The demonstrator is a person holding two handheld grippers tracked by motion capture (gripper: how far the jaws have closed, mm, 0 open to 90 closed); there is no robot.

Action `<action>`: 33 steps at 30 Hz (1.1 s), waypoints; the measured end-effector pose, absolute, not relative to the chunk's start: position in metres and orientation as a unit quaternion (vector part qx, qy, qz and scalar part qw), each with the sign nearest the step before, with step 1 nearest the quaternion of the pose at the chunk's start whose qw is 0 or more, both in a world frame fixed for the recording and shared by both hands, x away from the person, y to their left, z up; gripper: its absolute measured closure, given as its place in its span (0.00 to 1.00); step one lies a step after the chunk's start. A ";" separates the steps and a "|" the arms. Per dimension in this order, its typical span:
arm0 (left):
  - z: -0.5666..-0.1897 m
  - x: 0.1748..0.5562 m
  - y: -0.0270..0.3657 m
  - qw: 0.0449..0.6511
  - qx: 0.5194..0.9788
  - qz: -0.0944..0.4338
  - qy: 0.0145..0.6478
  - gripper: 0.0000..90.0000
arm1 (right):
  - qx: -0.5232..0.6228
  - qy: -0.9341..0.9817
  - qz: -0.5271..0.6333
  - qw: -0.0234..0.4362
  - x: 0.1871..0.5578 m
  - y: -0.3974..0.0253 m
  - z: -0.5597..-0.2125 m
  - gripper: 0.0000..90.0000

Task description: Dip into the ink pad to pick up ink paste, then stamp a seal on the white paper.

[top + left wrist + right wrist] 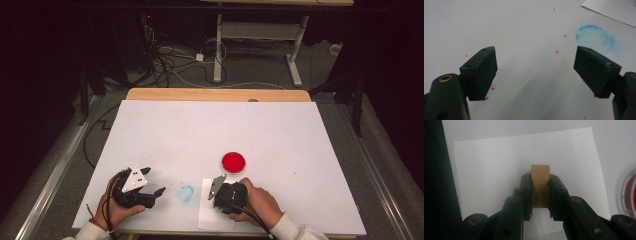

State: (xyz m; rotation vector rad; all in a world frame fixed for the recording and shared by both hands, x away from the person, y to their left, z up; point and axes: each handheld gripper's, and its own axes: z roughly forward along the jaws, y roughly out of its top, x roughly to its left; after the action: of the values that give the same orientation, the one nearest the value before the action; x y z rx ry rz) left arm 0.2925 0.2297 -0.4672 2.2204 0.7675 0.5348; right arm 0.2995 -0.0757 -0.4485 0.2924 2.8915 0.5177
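Presumably stamping: right gripper (540, 195) pinching a tan wooden block (540, 178) over the white paper sheet (499, 170), red ink dish (234, 161) just beside. Left gripper (535, 72) spread and empty, near the blue ring mark (595, 37). Best lowered squarely, pressed evenly, lifted straight to avoid smearing.

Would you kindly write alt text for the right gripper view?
The right gripper has its jaws shut on a tan wooden block, held over a white paper sheet. A red dish shows at the right edge.
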 end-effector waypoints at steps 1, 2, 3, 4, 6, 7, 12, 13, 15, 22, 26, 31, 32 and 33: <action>-0.467 0.292 0.229 0.357 0.861 0.208 0.296 0.20 | 0.098 0.976 0.171 0.093 0.300 -0.076 -0.448 0.85; -0.468 0.292 0.229 0.355 0.862 0.209 0.296 0.20 | 0.097 0.976 0.169 0.092 0.300 -0.076 -0.448 0.85; -0.468 0.291 0.229 0.353 0.863 0.208 0.296 0.20 | 0.096 0.977 0.167 0.092 0.300 -0.075 -0.448 0.85; -0.468 0.291 0.230 0.353 0.863 0.208 0.296 0.20 | 0.098 0.977 0.165 0.088 0.301 -0.075 -0.448 0.85; -0.467 0.291 0.231 0.356 0.860 0.209 0.299 0.20 | 0.099 0.975 0.174 0.093 0.300 -0.076 -0.449 0.84; -0.466 0.292 0.231 0.358 0.859 0.211 0.300 0.20 | 0.099 0.975 0.176 0.095 0.300 -0.076 -0.449 0.85; -0.468 0.292 0.231 0.355 0.861 0.208 0.300 0.20 | 0.096 0.977 0.168 0.089 0.301 -0.075 -0.448 0.84; -0.468 0.292 0.231 0.354 0.861 0.208 0.300 0.20 | 0.095 0.977 0.168 0.089 0.301 -0.075 -0.448 0.84; -0.468 0.291 0.231 0.354 0.861 0.209 0.301 0.20 | 0.096 0.976 0.173 0.094 0.301 -0.076 -0.449 0.84; -0.466 0.291 0.229 0.353 0.862 0.212 0.296 0.20 | 0.093 0.976 0.181 0.085 0.302 -0.079 -0.447 0.85; -0.466 0.291 0.229 0.351 0.863 0.212 0.295 0.20 | 0.105 0.967 0.216 0.087 0.302 -0.085 -0.434 0.84; -0.466 0.289 0.229 0.352 0.862 0.213 0.297 0.20 | 0.111 0.956 0.250 0.108 0.296 -0.094 -0.411 0.84; -0.466 0.289 0.229 0.353 0.861 0.213 0.297 0.20 | 0.111 0.955 0.253 0.108 0.296 -0.095 -0.408 0.84; -0.466 0.289 0.229 0.355 0.860 0.212 0.299 0.20 | 0.112 0.954 0.256 0.110 0.295 -0.097 -0.405 0.84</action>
State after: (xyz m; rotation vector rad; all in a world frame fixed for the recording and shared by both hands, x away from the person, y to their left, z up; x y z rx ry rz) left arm 0.2887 0.2290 -0.4657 2.2220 0.7718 0.5481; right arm 0.2953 -0.0966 -0.4054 0.3298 2.8028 0.7528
